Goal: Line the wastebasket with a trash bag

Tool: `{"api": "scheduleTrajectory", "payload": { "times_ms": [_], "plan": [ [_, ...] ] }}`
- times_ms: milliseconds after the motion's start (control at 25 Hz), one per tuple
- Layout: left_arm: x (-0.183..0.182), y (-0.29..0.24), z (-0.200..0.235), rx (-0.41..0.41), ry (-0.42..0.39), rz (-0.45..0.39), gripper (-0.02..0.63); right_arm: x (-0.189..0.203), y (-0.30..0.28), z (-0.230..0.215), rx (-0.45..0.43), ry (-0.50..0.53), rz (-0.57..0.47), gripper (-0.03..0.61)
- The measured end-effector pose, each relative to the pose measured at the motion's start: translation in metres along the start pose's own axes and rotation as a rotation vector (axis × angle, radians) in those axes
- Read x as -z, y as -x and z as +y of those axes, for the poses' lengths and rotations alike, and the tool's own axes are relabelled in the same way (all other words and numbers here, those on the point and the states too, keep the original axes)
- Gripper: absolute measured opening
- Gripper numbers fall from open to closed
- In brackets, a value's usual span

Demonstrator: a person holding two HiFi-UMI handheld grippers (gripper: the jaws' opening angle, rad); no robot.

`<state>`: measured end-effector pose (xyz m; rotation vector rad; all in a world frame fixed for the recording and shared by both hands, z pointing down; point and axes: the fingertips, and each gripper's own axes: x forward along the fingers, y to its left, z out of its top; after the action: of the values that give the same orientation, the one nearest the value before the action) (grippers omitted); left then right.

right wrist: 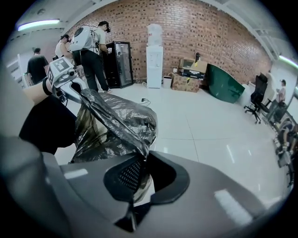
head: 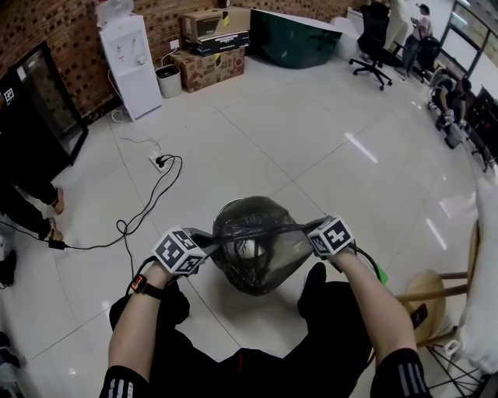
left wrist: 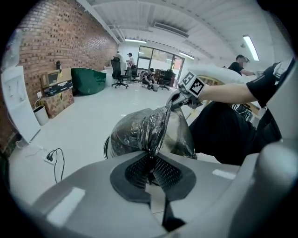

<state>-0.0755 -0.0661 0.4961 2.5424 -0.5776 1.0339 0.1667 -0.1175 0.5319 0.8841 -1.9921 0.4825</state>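
Beneath the stretched trash bag [head: 253, 237], wastebasket [left wrist: 105, 148] mostly hidden, only rim showing

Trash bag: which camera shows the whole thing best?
The head view: the trash bag shows nearly whole, its mouth stretched between the left claw and the right claw. Each gripper view shows only one crinkled side, running into its own shut claw.

White water dispenser [head: 128, 62] is standing against brick wall [head: 47, 23] near stacked cardboard boxes [head: 210, 47], black cable [head: 144, 214] is trailing from power strip [head: 159, 162] across tiled floor [head: 311, 140], wooden stool [head: 428, 299] is sitting at right.
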Motion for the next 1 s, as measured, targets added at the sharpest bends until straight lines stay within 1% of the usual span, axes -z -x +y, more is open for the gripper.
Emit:
{"api": "scheduleTrajectory", "payload": {
  "times_ms": [120,240,360,520,640,680,760,800,880,1000],
  "plan": [
    [0.001,-0.009,0.015,-0.037,0.002,0.029,0.001,0.004,-0.012,-0.005,-0.002,-0.011,0.022,0.006],
    [0.001,-0.021,0.036,-0.083,0.019,0.057,0.0,0.0,-0.028,-0.016,0.014,-0.03,0.031,0.006],
    [-0.003,-0.028,0.063,-0.132,0.045,0.053,0.0,-0.009,-0.046,-0.026,0.036,-0.031,0.049,0.006],
    [0.003,-0.033,0.099,-0.192,0.107,0.057,0.005,-0.026,-0.068,-0.035,0.045,-0.038,0.059,0.008],
    [0.008,-0.039,0.112,-0.191,0.159,0.043,0.009,-0.034,-0.083,-0.043,0.048,-0.034,0.066,0.012],
    [0.008,-0.043,0.113,-0.187,0.17,0.041,0.009,-0.033,-0.087,-0.046,0.049,-0.03,0.072,0.026],
    [0.007,-0.05,0.114,-0.182,0.174,0.047,0.009,-0.03,-0.094,-0.05,0.033,-0.049,0.069,0.115],
    [0.006,-0.054,0.114,-0.177,0.171,0.051,0.009,-0.029,-0.096,-0.05,0.016,-0.065,0.054,0.124],
    [0.002,-0.06,0.112,-0.161,0.162,0.053,0.009,-0.032,-0.094,-0.049,-0.014,-0.084,0.013,0.182],
    [-0.004,-0.063,0.11,-0.142,0.163,0.042,0.009,-0.042,-0.075,-0.043,-0.04,-0.066,-0.045,0.236]
  ]
}}
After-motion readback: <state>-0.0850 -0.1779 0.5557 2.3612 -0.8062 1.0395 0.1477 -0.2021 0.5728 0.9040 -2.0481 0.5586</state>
